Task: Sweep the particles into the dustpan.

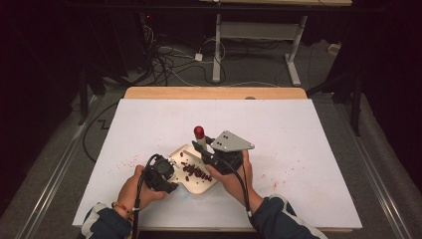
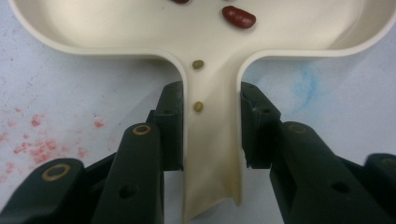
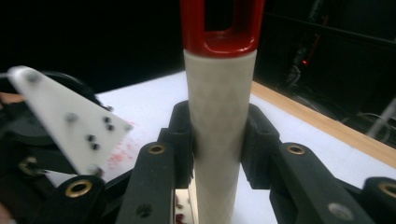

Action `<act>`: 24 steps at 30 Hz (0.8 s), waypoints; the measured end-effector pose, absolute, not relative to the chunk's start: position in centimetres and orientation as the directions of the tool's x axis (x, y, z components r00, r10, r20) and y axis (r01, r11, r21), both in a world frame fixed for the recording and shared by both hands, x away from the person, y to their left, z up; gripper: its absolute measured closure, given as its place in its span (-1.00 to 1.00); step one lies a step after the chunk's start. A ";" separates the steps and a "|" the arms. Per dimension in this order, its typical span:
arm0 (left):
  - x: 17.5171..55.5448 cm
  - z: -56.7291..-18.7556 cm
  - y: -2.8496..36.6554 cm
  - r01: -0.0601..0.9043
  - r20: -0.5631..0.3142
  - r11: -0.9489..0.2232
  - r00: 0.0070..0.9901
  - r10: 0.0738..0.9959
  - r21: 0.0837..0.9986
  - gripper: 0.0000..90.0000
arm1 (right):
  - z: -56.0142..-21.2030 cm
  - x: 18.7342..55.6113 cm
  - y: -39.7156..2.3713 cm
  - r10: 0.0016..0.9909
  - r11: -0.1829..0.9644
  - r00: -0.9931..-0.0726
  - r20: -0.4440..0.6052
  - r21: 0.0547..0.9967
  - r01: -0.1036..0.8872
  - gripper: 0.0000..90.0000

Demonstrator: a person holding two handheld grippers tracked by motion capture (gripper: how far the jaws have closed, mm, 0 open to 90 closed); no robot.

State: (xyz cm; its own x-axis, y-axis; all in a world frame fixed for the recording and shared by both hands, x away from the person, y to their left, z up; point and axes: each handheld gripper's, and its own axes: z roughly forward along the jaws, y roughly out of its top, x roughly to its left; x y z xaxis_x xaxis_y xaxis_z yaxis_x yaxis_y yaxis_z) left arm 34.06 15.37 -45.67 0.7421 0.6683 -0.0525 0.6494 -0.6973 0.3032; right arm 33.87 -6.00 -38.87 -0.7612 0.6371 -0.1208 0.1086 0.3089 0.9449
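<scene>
The tray [image 1: 195,172] near the middle of the surface [image 1: 298,149] is held by the left tongs [image 2: 211,121], the brush handle [image 3: 219,135] by the right tongs [image 3: 218,140]; beans [image 1: 195,171] may be spilled if tilted.

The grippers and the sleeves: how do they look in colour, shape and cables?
Both the left gripper and the right gripper are black, with two jaws carrying brass-coloured rivets. A grey three-cornered plate with dark screws tops the right one. A black cable trails from each. The sleeves are dark blue with white; a bracelet circles the left wrist.
</scene>
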 end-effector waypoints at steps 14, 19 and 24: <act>34.0 -45.8 15.6 0.648 -0.058 -0.692 0.742 0.668 0.317 0.41 | -37.2 33.1 -7.4 0.631 0.261 -0.768 -0.115 0.963 0.071 0.56; 34.0 -45.7 15.7 0.642 -0.054 -0.702 0.748 0.661 0.308 0.42 | -36.1 33.6 -9.3 0.649 0.232 -0.752 -0.113 0.971 0.055 0.56; 33.9 -45.6 15.8 0.633 -0.048 -0.716 0.758 0.651 0.294 0.42 | -35.6 34.0 -10.6 0.686 0.239 -0.715 -0.138 0.970 0.042 0.56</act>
State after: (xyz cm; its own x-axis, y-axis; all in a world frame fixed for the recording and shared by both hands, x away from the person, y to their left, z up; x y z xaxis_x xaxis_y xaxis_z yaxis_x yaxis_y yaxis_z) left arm 33.94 15.79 -45.57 0.7578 0.6508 -0.0479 0.6333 -0.7159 0.2939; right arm 34.01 -10.58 -35.63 -0.7148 0.6856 -0.1379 0.0420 0.2390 0.9701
